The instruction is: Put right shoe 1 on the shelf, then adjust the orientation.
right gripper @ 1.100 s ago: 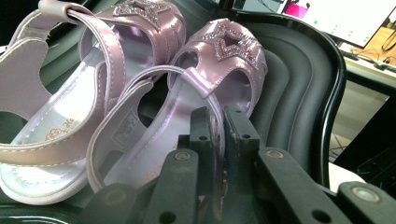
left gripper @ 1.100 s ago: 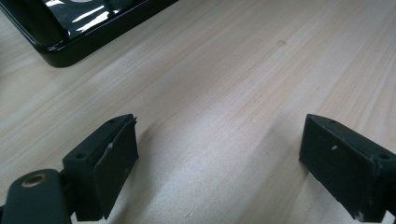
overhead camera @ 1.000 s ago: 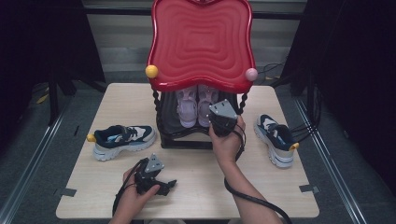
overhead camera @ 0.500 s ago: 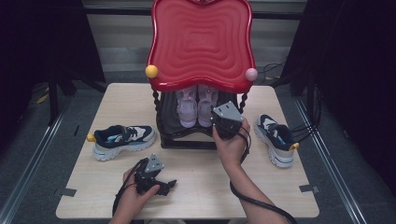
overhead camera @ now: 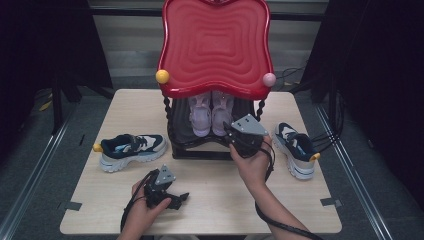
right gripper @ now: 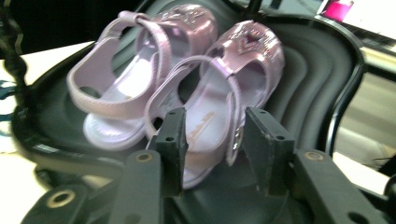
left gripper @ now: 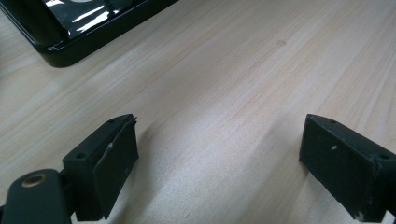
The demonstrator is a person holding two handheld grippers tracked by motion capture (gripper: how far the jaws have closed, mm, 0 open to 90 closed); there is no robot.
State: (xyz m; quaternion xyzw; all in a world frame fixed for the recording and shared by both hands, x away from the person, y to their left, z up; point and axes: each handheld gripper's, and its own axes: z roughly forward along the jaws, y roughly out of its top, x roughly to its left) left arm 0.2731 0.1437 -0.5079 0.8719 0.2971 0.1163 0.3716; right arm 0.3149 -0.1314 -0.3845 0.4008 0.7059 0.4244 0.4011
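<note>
1. Pale wooden table (overhead camera: 210,200) amid dark surroundings, with grey floor around it.
2. At the table's far middle, a two-tier shoe rack (overhead camera: 200,145): glossy red wavy top shelf (overhead camera: 216,45) over a black lower tray (right gripper: 317,84), with a yellow ball (overhead camera: 162,76) and a pink ball (overhead camera: 269,79) at the red shelf's front corners.
3. On the black lower tray, under the red shelf, a pair of lilac sandals: left-hand sandal (right gripper: 126,79) and right-hand sandal (right gripper: 224,93) side by side and touching, toes toward the back of the rack.
4. Right gripper (right gripper: 212,140) at the rack's front right corner, held by the right hand (overhead camera: 254,167), pointing into the lower tray.
5. Jaws of that gripper just been opening, now partly apart and straddling the heel end of the right-hand sandal; pads beside the heel strap, not visibly pressing on it.
6. Left gripper (left gripper: 219,158) well in front of the rack, low over bare table, held by the left hand (overhead camera: 142,210); jaws wide apart with nothing between them, a corner of the rack's black base (left gripper: 70,37) ahead.
7. Left of the rack, a navy-and-white sneaker (overhead camera: 131,150) lying sideways to it, near but apart.
8. Right of the rack, a second navy-and-white sneaker (overhead camera: 296,148), near the table's right edge.
9. Black cable (overhead camera: 280,222) trailing from the right gripper, down past the forearm toward the table's near edge.
</note>
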